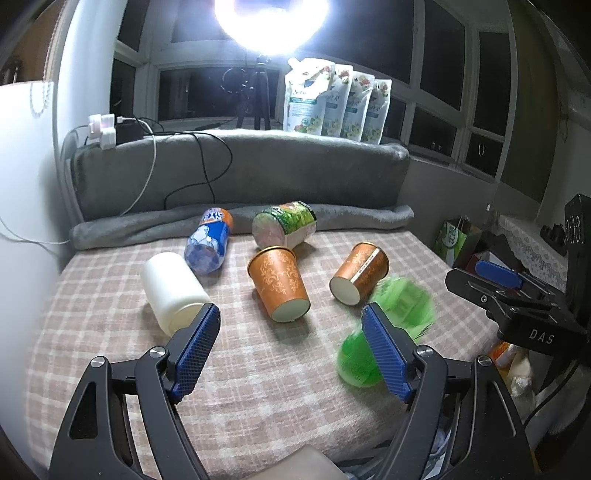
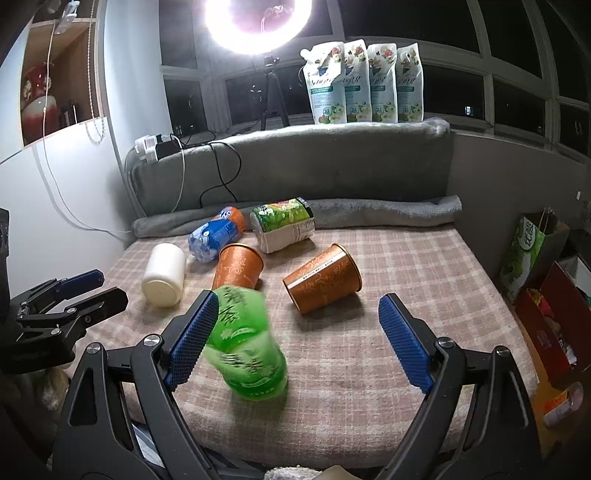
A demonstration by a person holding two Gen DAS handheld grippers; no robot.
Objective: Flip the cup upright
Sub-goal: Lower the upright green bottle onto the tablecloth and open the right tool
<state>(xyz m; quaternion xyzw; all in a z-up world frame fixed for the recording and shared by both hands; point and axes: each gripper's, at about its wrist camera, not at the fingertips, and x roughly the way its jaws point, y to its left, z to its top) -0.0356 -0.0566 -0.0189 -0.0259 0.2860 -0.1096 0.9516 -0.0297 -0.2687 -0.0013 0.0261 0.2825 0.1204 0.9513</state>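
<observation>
Several cups lie on their sides on a checked cloth [image 2: 388, 258]. A green cup [image 2: 245, 341] is motion-blurred near the front edge, next to my right gripper's left finger; it also shows in the left wrist view [image 1: 388, 325] behind my left gripper's right finger. Two orange cups [image 1: 279, 282] [image 1: 360, 273] lie in the middle, also seen in the right wrist view [image 2: 238, 266] [image 2: 323, 280]. A white cup [image 1: 173, 291] lies at the left. My left gripper [image 1: 291, 350] is open and empty. My right gripper [image 2: 299, 339] is open, holding nothing.
A blue bottle [image 1: 210, 242] and a green-printed cup [image 1: 284, 223] lie at the back by a rolled grey blanket [image 1: 351, 218]. Refill pouches [image 1: 336, 101] stand on the sill. Bags and boxes [image 2: 532, 254] stand right of the table. A ring light [image 2: 258, 22] glares behind.
</observation>
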